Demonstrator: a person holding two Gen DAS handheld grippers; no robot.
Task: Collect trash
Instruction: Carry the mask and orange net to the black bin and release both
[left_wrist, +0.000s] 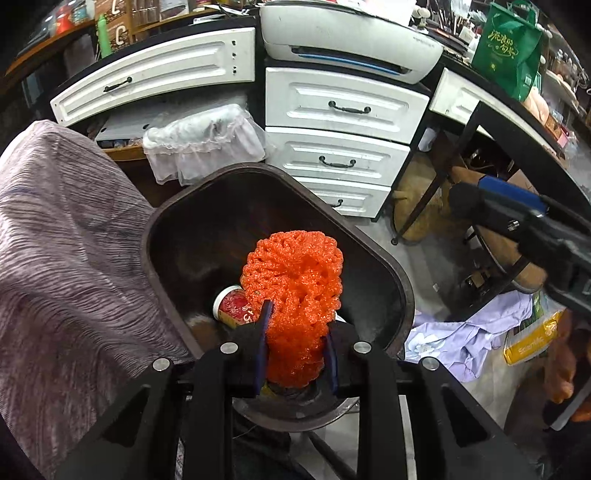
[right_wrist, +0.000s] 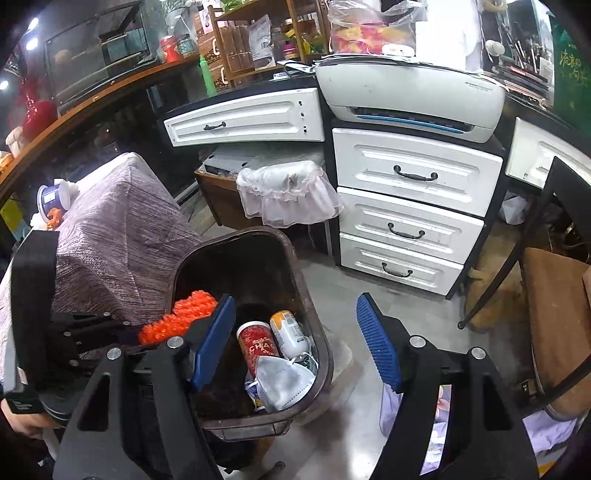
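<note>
- Drawers (left_wrist: 343, 107), white with dark handles, stand well beyond both sets of jaws, behind the bin.
- Cloth (left_wrist: 66, 236), purple-grey, drapes something just left of the left jaws and touches the bin's left side.
- Bin (left_wrist: 369, 251), dark brown and open-topped, sits directly below and ahead of the left jaws; in the right wrist view its rim (right_wrist: 321, 332) runs under the right tool's left finger.
- Left gripper (left_wrist: 297, 341) is clamped narrow on the net (left_wrist: 295, 291), an orange foam mesh sleeve that sticks out forward past the fingertips and hangs over the bin's mouth.
- Right gripper (right_wrist: 295, 341) stands wide with nothing between its jaws; the right finger lies outside the bin, over the floor.
- Can (right_wrist: 256, 347), bottle (right_wrist: 290, 332) and mask (right_wrist: 282, 380) lie at the bin bottom, below the gap between the right jaws.
- Step in hand, as I judge it: dropping the net. Keep its free end inside the rim, clear of the cloth, then open fully so the springy mesh falls away rather than clinging to a pad.
</note>
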